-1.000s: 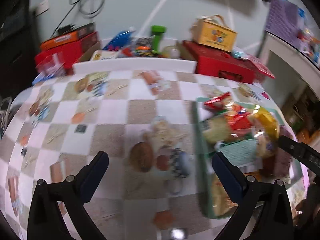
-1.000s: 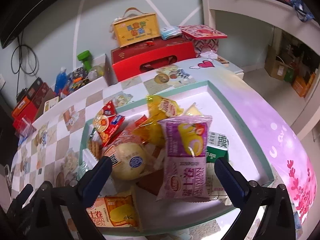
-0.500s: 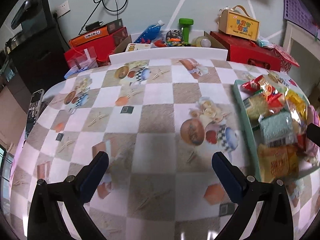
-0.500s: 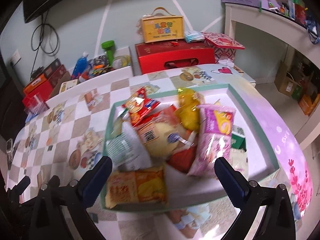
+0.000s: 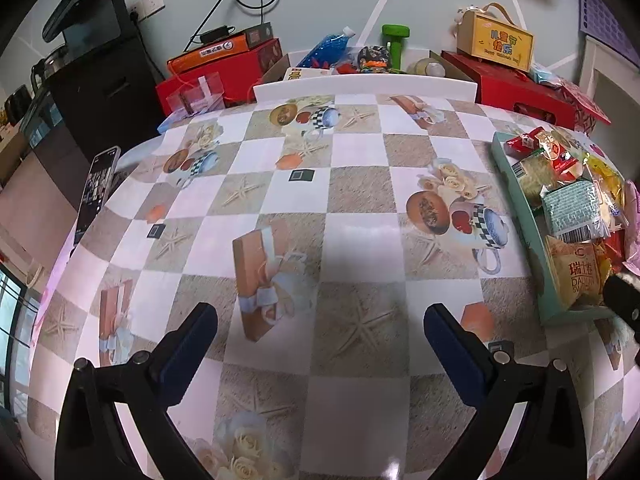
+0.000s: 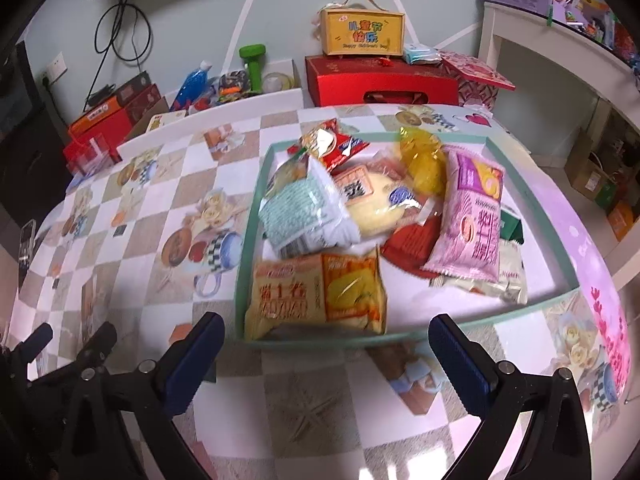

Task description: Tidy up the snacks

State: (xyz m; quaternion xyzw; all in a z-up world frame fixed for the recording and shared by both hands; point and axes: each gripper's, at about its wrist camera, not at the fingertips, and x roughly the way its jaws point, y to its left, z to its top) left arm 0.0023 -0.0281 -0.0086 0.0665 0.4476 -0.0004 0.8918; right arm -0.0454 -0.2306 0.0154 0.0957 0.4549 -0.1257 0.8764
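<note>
The snacks sit piled in a teal tray [image 6: 248,240] on the checkered table [image 5: 320,200]: an orange-yellow cake pack [image 6: 316,294] nearest, a pale green pack [image 6: 304,212] behind it, a pink pack [image 6: 474,220] to the right. The left gripper [image 5: 320,332] and right gripper [image 6: 326,344] both hang over the table with fingers spread wide, holding nothing.

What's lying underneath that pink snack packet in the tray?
The pink packet rests on a red wrapper and pale packets, with a green pack poking out behind. Whatever lies directly beneath it is covered.
</note>
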